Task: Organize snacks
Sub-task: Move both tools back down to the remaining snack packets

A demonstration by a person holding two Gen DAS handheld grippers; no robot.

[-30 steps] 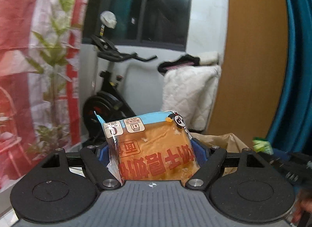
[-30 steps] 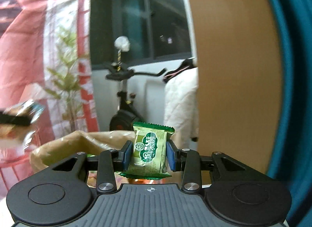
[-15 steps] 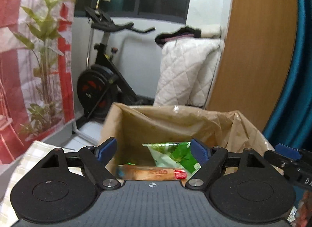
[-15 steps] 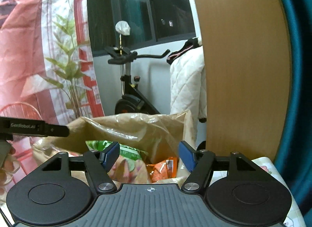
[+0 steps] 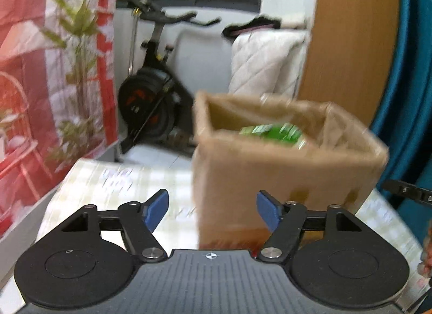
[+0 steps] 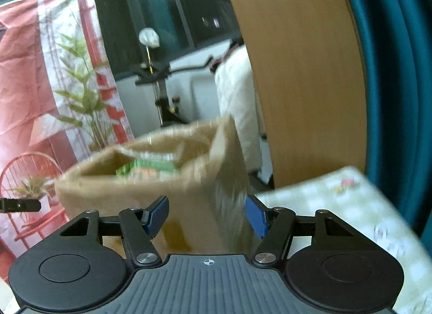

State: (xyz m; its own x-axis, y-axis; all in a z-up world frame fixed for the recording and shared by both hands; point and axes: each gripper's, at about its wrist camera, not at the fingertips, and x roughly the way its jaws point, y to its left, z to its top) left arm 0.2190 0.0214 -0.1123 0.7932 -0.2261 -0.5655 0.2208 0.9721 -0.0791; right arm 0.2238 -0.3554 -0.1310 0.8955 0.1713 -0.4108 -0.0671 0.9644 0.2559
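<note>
A brown paper bag [image 5: 283, 168] stands open on the checked tablecloth [image 5: 121, 181]. Green snack packets [image 5: 272, 131] show inside its mouth. My left gripper [image 5: 212, 210] is open and empty, held in front of the bag's left side. In the right wrist view the same bag [image 6: 162, 187] stands close ahead with green packets [image 6: 145, 168] inside. My right gripper [image 6: 206, 215] is open and empty, just in front of the bag's near corner. Both views are motion-blurred.
An exercise bike [image 5: 154, 92] and a white quilted cover [image 5: 264, 63] stand behind the table. A wooden panel [image 6: 305, 76] and a teal curtain [image 6: 391, 84] are at the right. A red plant banner [image 5: 48, 57] hangs at the left. The tablecloth's far right corner [image 6: 351, 206] shows beside the bag.
A second ago each gripper held a snack packet; both opened over the bag and let them go. Since then both grippers have pulled back and lower, so the bag's outside now shows.
</note>
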